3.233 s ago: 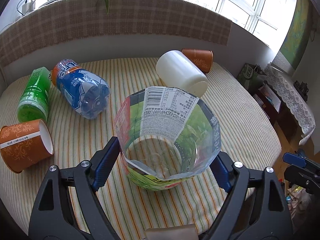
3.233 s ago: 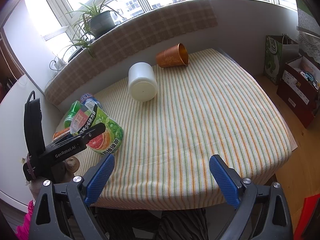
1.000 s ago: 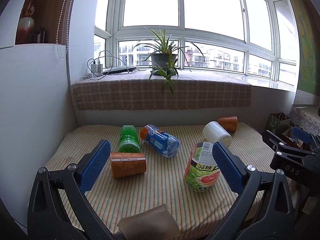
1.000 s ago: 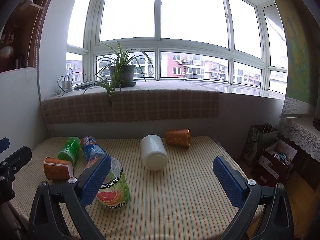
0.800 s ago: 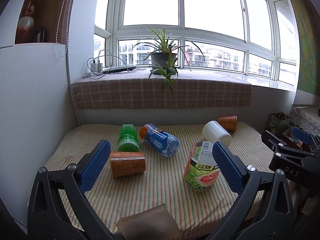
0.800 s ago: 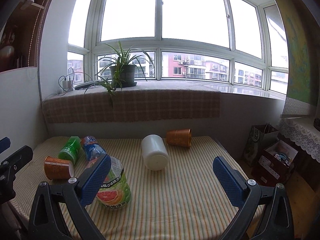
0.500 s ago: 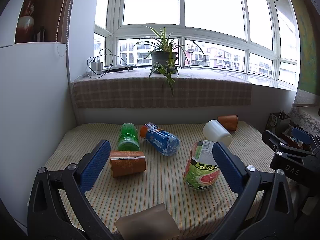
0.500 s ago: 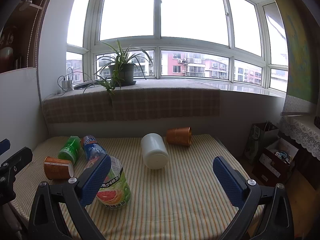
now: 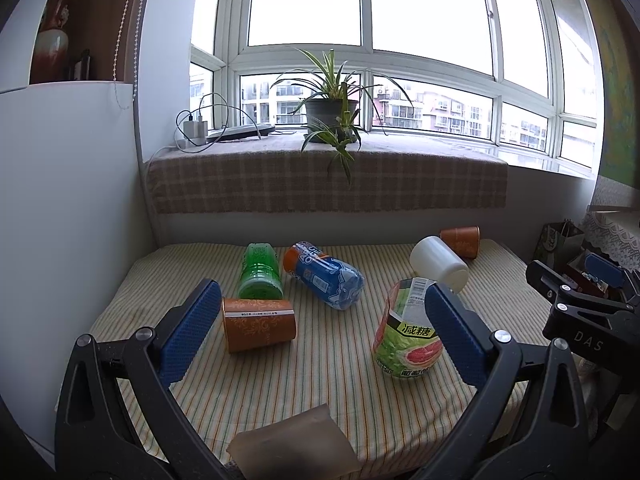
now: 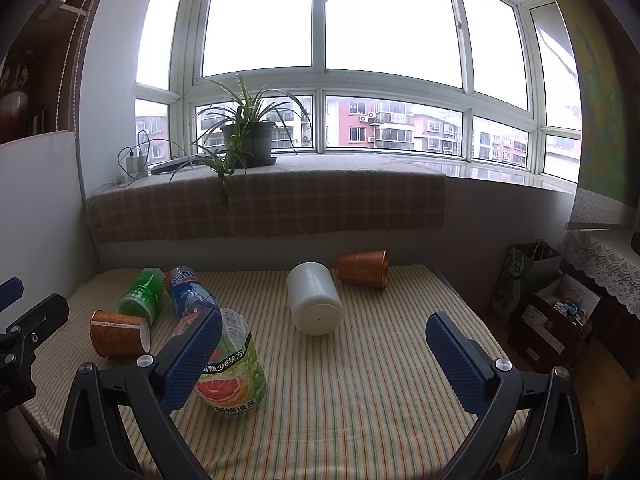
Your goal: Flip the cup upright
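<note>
Both tools pulled back, wide, empty; cut-bottle cup [image 9: 406,340] upright on striped table [image 9: 320,380] under window [image 9: 368,40].

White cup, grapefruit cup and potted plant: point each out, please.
white cup [image 10: 316,300], right wrist view, on its side wall.
grapefruit cup [image 9: 406,350], left wrist view, on its printed label.
potted plant [image 10: 248,140], right wrist view, on the dark pot.

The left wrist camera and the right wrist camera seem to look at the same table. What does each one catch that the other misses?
Only the left wrist view shows a vase on a shelf and a tan paper piece at the table's near edge. Only the right wrist view shows an open cardboard box on the floor. Both show the striped table, the upright cut grapefruit bottle, the white cup lying on its side, two orange cups and the potted plant.
</note>
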Action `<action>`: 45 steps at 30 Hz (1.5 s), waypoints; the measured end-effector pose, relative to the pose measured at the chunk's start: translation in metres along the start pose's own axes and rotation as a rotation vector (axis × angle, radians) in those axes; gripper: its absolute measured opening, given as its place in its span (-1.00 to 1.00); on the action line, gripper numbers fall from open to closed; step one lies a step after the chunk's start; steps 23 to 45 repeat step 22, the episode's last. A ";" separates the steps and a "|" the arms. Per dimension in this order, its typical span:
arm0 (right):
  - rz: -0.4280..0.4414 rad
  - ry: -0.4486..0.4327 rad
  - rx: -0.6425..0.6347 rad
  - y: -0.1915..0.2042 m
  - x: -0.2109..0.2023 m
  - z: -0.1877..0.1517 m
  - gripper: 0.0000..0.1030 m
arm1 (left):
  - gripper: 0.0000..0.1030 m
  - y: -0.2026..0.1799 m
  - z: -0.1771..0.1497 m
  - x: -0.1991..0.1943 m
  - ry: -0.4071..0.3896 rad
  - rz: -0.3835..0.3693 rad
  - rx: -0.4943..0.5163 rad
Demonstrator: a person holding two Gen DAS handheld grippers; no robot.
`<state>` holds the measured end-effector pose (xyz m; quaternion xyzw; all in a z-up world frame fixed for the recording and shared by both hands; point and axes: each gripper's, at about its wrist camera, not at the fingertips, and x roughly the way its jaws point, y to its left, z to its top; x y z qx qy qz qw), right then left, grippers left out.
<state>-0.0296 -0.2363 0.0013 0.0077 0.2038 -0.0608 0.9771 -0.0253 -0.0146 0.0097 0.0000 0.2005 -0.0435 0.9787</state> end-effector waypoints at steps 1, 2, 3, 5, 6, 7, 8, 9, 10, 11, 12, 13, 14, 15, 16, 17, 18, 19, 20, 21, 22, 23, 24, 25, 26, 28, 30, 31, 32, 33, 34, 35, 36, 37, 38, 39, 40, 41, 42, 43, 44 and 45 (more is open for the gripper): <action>0.000 0.000 0.001 0.000 0.000 0.000 1.00 | 1.00 0.000 0.000 0.000 0.001 0.001 0.001; 0.000 0.000 0.001 0.000 0.000 0.000 1.00 | 1.00 0.000 0.000 0.000 0.001 0.004 0.001; 0.001 0.000 0.001 0.000 0.000 0.000 0.99 | 1.00 0.000 0.000 0.000 0.000 0.007 0.002; 0.003 0.000 0.003 0.000 0.000 0.000 1.00 | 1.00 0.000 0.000 0.000 -0.001 0.011 0.003; 0.003 0.001 0.002 0.000 0.000 0.000 1.00 | 1.00 0.000 0.000 0.000 -0.001 0.012 0.002; 0.004 0.001 0.000 0.000 0.001 0.000 1.00 | 1.00 0.000 0.000 0.000 -0.002 0.012 0.001; 0.003 0.001 -0.002 0.000 0.000 0.000 0.99 | 1.00 0.000 0.001 0.000 -0.003 0.014 0.000; 0.003 0.000 -0.003 0.000 0.000 0.000 0.99 | 1.00 0.000 0.001 0.000 -0.004 0.015 -0.001; 0.002 -0.001 -0.003 0.000 0.000 0.000 1.00 | 1.00 0.000 0.001 0.000 -0.006 0.016 0.000; 0.003 0.000 -0.002 0.000 0.000 0.000 0.99 | 1.00 0.001 0.002 0.000 -0.008 0.018 0.000; 0.003 0.000 -0.001 0.000 0.000 0.000 1.00 | 1.00 0.001 0.002 -0.001 -0.010 0.019 0.000; 0.004 0.001 0.000 0.001 0.000 0.000 1.00 | 1.00 0.001 0.002 -0.001 -0.011 0.019 -0.001; 0.005 0.002 0.000 0.001 0.000 0.001 1.00 | 1.00 0.002 0.002 0.000 -0.010 0.019 -0.001; 0.005 0.003 -0.001 0.001 0.000 0.001 0.99 | 1.00 0.002 0.002 -0.001 -0.010 0.019 -0.002; 0.005 0.003 -0.002 0.002 0.000 0.001 0.99 | 1.00 0.002 0.002 -0.001 -0.012 0.021 -0.004; 0.006 0.004 -0.003 0.002 0.000 0.001 0.99 | 1.00 0.003 0.003 -0.001 -0.013 0.022 -0.006; 0.007 0.005 -0.005 0.002 0.000 0.001 1.00 | 1.00 0.004 0.003 -0.002 -0.014 0.022 -0.008; 0.009 0.006 -0.006 0.003 0.000 0.001 1.00 | 1.00 0.004 0.003 -0.002 -0.015 0.023 -0.009; 0.010 0.008 -0.007 0.003 0.001 0.000 1.00 | 1.00 0.004 0.004 -0.002 -0.014 0.023 -0.010; 0.011 0.008 -0.009 0.004 0.001 0.000 1.00 | 1.00 0.005 0.004 -0.002 -0.013 0.023 -0.010; 0.014 0.008 -0.010 0.004 0.001 0.000 1.00 | 1.00 0.005 0.004 -0.002 -0.013 0.023 -0.011; 0.014 0.008 -0.010 0.004 0.001 0.000 1.00 | 1.00 0.005 0.004 -0.002 -0.013 0.023 -0.011; 0.014 0.008 -0.010 0.004 0.001 0.000 1.00 | 1.00 0.005 0.004 -0.002 -0.013 0.023 -0.011; 0.014 0.008 -0.010 0.004 0.001 0.000 1.00 | 1.00 0.005 0.004 -0.002 -0.013 0.023 -0.011; 0.014 0.008 -0.010 0.004 0.001 0.000 1.00 | 1.00 0.005 0.004 -0.002 -0.013 0.023 -0.011; 0.014 0.008 -0.010 0.004 0.001 0.000 1.00 | 1.00 0.005 0.004 -0.002 -0.013 0.023 -0.011; 0.014 0.008 -0.010 0.004 0.001 0.000 1.00 | 1.00 0.005 0.004 -0.002 -0.013 0.023 -0.011; 0.014 0.008 -0.010 0.004 0.001 0.000 1.00 | 1.00 0.005 0.004 -0.002 -0.013 0.023 -0.011; 0.014 0.008 -0.010 0.004 0.001 0.000 1.00 | 1.00 0.005 0.004 -0.002 -0.013 0.023 -0.011; 0.014 0.008 -0.010 0.004 0.001 0.000 1.00 | 1.00 0.005 0.004 -0.002 -0.013 0.023 -0.011; 0.014 0.008 -0.010 0.004 0.001 0.000 1.00 | 1.00 0.005 0.004 -0.002 -0.013 0.023 -0.011; 0.014 0.008 -0.010 0.004 0.001 0.000 1.00 | 1.00 0.005 0.004 -0.002 -0.013 0.023 -0.011; 0.014 0.008 -0.010 0.004 0.001 0.000 1.00 | 1.00 0.005 0.004 -0.002 -0.013 0.023 -0.011; 0.014 0.008 -0.010 0.004 0.001 0.000 1.00 | 1.00 0.005 0.004 -0.002 -0.013 0.023 -0.011; 0.014 0.008 -0.010 0.004 0.001 0.000 1.00 | 1.00 0.005 0.004 -0.002 -0.013 0.023 -0.011; 0.014 0.008 -0.010 0.004 0.001 0.000 1.00 | 1.00 0.005 0.004 -0.002 -0.013 0.023 -0.011; 0.014 0.008 -0.010 0.004 0.001 0.000 1.00 | 1.00 0.005 0.004 -0.002 -0.013 0.023 -0.011; 0.014 0.008 -0.010 0.004 0.001 0.000 1.00 | 1.00 0.005 0.004 -0.002 -0.013 0.023 -0.011; 0.014 0.008 -0.010 0.004 0.001 0.000 1.00 | 1.00 0.005 0.004 -0.002 -0.013 0.023 -0.011; 0.014 0.008 -0.010 0.004 0.001 0.000 1.00 | 1.00 0.005 0.004 -0.002 -0.013 0.023 -0.011; 0.014 0.008 -0.010 0.004 0.001 0.000 1.00 | 1.00 0.005 0.004 -0.002 -0.013 0.023 -0.011; 0.014 0.008 -0.010 0.004 0.001 0.000 1.00 | 1.00 0.005 0.004 -0.002 -0.013 0.023 -0.011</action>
